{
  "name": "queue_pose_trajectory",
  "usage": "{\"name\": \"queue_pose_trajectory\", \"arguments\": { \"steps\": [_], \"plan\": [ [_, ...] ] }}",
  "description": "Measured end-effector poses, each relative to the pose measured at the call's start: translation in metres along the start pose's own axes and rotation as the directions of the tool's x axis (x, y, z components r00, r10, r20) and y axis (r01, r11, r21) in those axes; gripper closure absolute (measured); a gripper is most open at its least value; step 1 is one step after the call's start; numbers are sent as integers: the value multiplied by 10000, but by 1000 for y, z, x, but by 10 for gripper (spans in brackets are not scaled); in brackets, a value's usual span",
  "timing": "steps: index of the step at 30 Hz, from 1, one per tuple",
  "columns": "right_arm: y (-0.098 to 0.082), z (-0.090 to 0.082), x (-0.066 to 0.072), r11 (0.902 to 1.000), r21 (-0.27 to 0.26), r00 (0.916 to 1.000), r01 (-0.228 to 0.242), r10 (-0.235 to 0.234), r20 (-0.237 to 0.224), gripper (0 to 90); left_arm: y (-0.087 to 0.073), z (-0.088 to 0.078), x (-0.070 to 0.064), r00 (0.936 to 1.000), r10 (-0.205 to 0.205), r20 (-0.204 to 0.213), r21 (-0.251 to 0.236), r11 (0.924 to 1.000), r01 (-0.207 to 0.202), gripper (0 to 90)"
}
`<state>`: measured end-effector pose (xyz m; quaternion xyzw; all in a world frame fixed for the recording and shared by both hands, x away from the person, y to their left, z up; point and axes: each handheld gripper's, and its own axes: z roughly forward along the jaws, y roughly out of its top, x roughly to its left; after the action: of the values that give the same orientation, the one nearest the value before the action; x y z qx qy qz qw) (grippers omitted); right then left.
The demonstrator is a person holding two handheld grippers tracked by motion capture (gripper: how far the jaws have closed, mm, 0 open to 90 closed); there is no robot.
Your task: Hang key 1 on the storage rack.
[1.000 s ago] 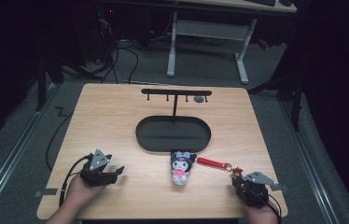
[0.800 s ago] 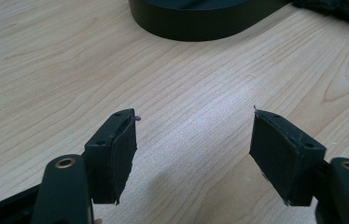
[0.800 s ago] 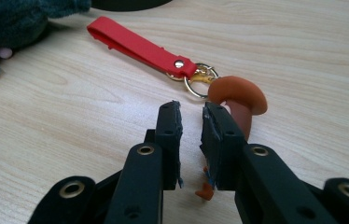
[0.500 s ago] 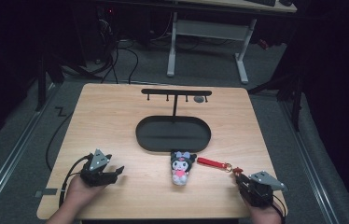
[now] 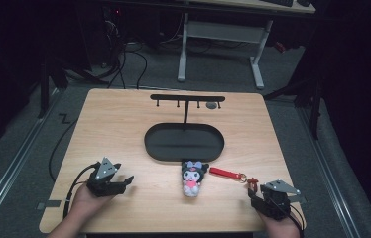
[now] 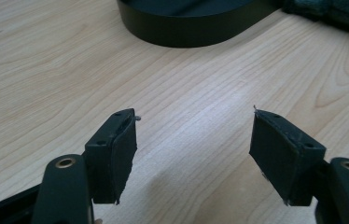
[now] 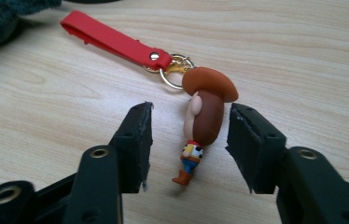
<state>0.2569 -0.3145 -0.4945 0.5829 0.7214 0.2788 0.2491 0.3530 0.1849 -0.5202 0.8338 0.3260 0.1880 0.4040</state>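
A small cowboy figurine lies on the wooden table at its near right edge, between the jaws of the right gripper. Those jaws have just been opening; the pads stand apart and seem clear of it, though the right-hand gap is slim. A gold ring joins the figurine to a red strap reaching toward a dark plush doll. Beyond sits an oval black tray under a hook stand. The left gripper rests wide apart over bare wood.
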Motion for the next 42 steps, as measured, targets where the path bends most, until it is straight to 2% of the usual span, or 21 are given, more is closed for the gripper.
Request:
{"name": "queue_pose_trajectory", "arguments": {
  "steps": [4,8,11,14,17,22,23,24,25,28,29,30,31,32,33,34,38,42],
  "plan": [
    [-1,3,4,9974,714,9998,19,-33,190,435,2,-1,-4,9999,121,4,-71,9999,-121,318],
    [0,6,5,9916,1291,9999,45,-58,98,374,0,-1,-7,9994,341,-49,5,9994,-341,318],
    [6,9,5,9823,1873,9999,52,-29,-128,349,1,-2,-8,9995,314,-50,-22,9995,-314,318],
    [15,14,5,9684,2486,9994,227,-157,-301,328,2,-2,-9,9996,280,-28,-78,9996,-280,317],
    [23,16,4,9582,2848,9993,290,-213,-300,327,3,0,-10,9995,307,15,-40,9995,-307,318],
    [32,24,0,9180,3943,9990,431,-348,-283,318,2,2,-14,9990,433,62,82,9990,-433,317],
    [37,26,-1,9049,4220,9984,554,-463,-319,318,2,2,-14,9991,423,59,91,9991,-424,317],
    [37,26,-1,9049,4220,9984,554,-463,-319,318,2,2,-14,9992,400,63,105,9991,-401,317],
    [39,28,-2,9006,4318,9987,501,-395,-335,318,2,2,-13,9993,366,63,102,9993,-367,317],
    [45,30,-6,8827,4671,9981,526,-311,-537,319,2,2,-13,9994,343,60,105,9994,-343,317],
    [49,31,-8,8734,4849,9976,456,-146,-677,328,2,2,-13,9994,350,73,124,9993,-351,317],
    [49,31,-8,8734,4849,9976,456,-146,-677,328,2,2,-13,9993,360,74,120,9993,-361,317],
    [53,32,-9,8652,4995,9967,446,-44,-814,343,2,2,-13,9993,365,74,121,9993,-366,317],
    [53,32,-9,8652,4995,9967,446,-44,-814,343,2,2,-13,9993,373,84,129,9992,-374,317],
    [56,33,-9,8545,5169,9953,517,-18,-964,355,2,3,-14,9993,377,86,112,9992,-378,317],
    [56,33,-9,8545,5169,9953,517,-18,-964,355,2,4,-14,9994,344,96,114,9993,-346,317],
    [60,36,-10,8262,5594,9942,674,-85,-1072,400,1,4,-14,9991,407,75,221,9989,-409,316],
    [61,41,-10,8064,5857,9942,819,-253,-1042,446,-1,-2,-13,9994,353,51,55,9994,-353,317]
  ]
}}
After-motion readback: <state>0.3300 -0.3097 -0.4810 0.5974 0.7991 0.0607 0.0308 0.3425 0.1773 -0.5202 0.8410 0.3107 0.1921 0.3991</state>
